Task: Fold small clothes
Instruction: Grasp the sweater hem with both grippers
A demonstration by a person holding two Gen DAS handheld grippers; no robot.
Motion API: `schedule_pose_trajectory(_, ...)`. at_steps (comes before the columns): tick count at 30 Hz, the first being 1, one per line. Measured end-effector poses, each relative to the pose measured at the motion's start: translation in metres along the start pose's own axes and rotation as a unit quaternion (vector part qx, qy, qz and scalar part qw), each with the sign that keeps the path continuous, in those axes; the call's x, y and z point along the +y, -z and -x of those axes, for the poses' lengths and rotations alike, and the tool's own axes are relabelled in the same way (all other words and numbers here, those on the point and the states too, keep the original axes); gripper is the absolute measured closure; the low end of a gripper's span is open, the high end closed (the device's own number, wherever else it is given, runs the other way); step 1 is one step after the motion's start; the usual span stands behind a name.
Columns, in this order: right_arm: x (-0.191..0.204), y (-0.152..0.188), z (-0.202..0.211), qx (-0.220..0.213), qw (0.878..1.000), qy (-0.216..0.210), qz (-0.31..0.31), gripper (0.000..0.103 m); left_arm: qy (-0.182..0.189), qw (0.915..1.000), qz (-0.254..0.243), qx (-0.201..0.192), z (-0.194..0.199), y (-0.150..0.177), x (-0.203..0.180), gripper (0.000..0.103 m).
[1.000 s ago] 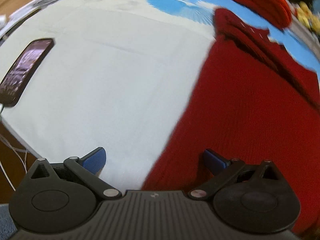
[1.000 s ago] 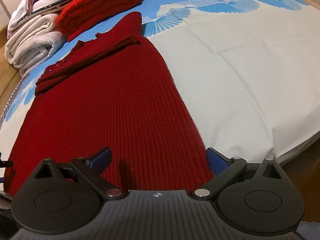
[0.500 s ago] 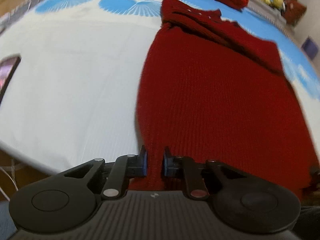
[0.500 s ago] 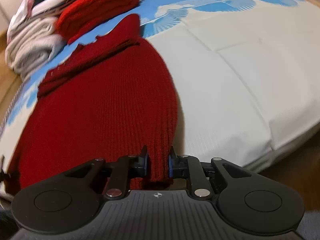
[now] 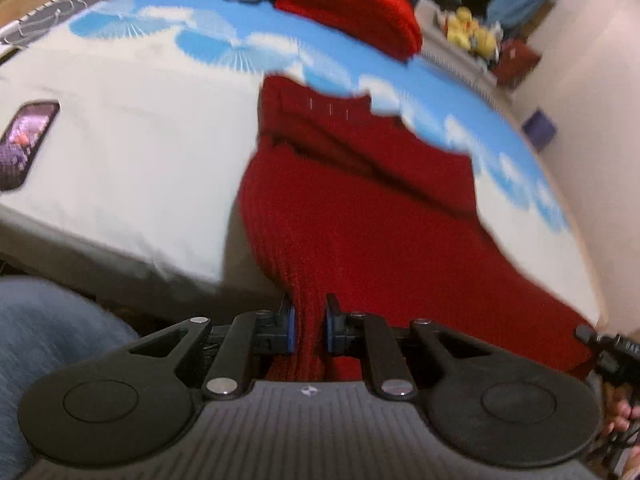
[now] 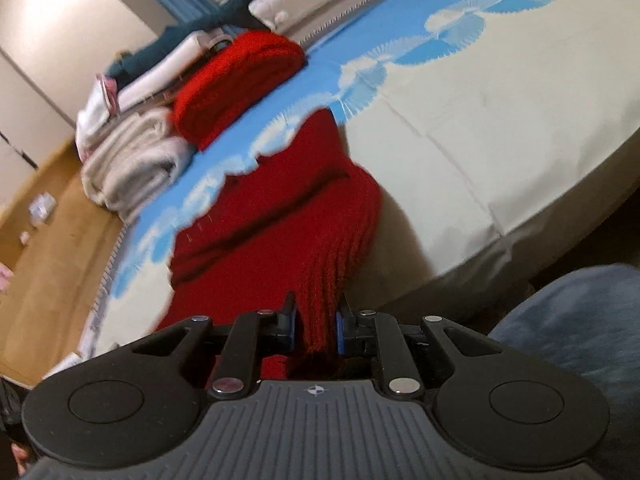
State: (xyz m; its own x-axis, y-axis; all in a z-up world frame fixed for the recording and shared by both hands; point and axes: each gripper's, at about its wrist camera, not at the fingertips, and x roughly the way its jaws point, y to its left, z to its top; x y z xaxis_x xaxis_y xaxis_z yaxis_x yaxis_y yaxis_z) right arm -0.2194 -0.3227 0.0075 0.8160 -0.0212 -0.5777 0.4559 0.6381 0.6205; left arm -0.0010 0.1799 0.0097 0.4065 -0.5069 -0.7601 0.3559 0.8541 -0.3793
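Note:
A dark red knitted sweater (image 5: 360, 208) lies on the bed with its hem toward me, collar at the far end. My left gripper (image 5: 308, 328) is shut on the hem's left corner, which bunches between the blue pads. My right gripper (image 6: 316, 328) is shut on the hem's right corner of the same sweater (image 6: 280, 208). Both corners are lifted off the bed and pulled toward me past the bed's edge. The right gripper's tip (image 5: 608, 348) shows at the far right of the left wrist view.
A bright red folded knit (image 6: 240, 76) and folded white and grey clothes (image 6: 132, 164) are stacked at the bed's far end. A phone (image 5: 26, 144) lies on the white and blue bedspread (image 5: 120, 152) to the left. My denim-clad legs (image 6: 580, 320) are close below.
Both grippers closed on the sweater's hem corners, then lifted and drew them back toward me past the bed's edge. The sweater's lower part now hangs up from the bed.

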Motion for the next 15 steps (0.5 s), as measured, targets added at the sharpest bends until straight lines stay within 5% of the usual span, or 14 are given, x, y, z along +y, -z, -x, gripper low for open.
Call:
schedule_pose_trajectory(7, 0.021, -0.087, -0.041, -0.047, 0.997, -0.004, -0.053, 0.086, 0.004, 0.9981, 0.026, -0.055, -0.021, -0.112, -0.022, 0.089)
schedule_pose_trajectory(15, 0.046, -0.204, -0.220, -0.059, 0.988, 0.069, -0.128, 0.084, -0.066, 0.9923, 0.102, -0.026, -0.186, -0.285, -0.015, 0.084)
